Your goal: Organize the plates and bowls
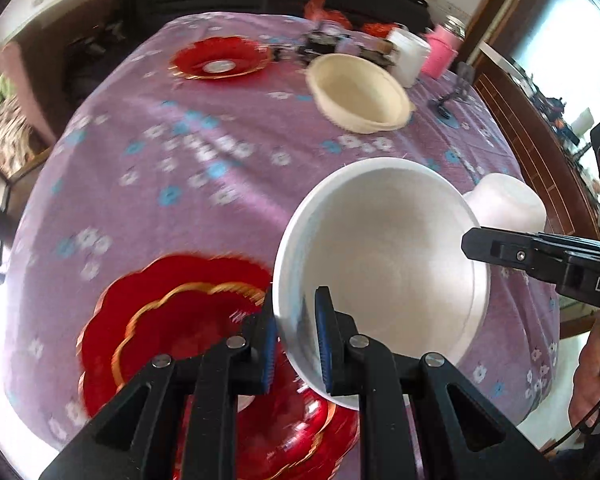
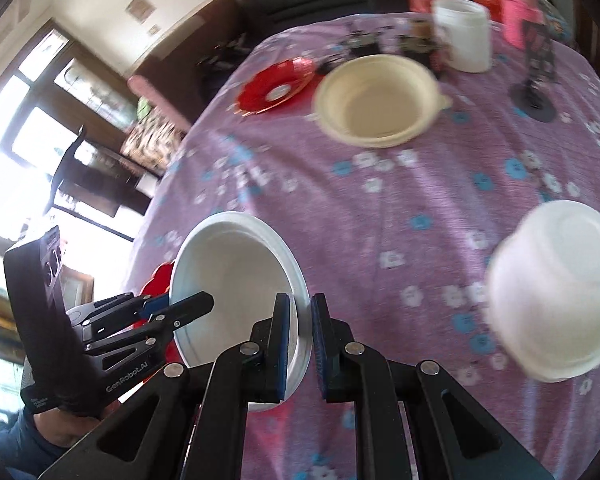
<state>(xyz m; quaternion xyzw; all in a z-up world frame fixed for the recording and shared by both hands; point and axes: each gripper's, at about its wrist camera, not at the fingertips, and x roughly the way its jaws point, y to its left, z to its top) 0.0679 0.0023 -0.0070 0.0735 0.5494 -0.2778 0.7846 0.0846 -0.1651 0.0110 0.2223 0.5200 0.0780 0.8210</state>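
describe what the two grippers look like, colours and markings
Both are black, with triangular cut-outs, silver pivot pins and blue ribbed pads. In the right wrist view the left gripper reads "GenRobot.AI" in white and carries a black camera block. A dark blue sleeve shows behind it.

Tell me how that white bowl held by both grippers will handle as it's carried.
The white bowl looks thin-walled and probably light, perhaps foam or plastic. Left gripper and right gripper each pinch only its rim, so it may flex or slip. It is tilted, so it could swing.
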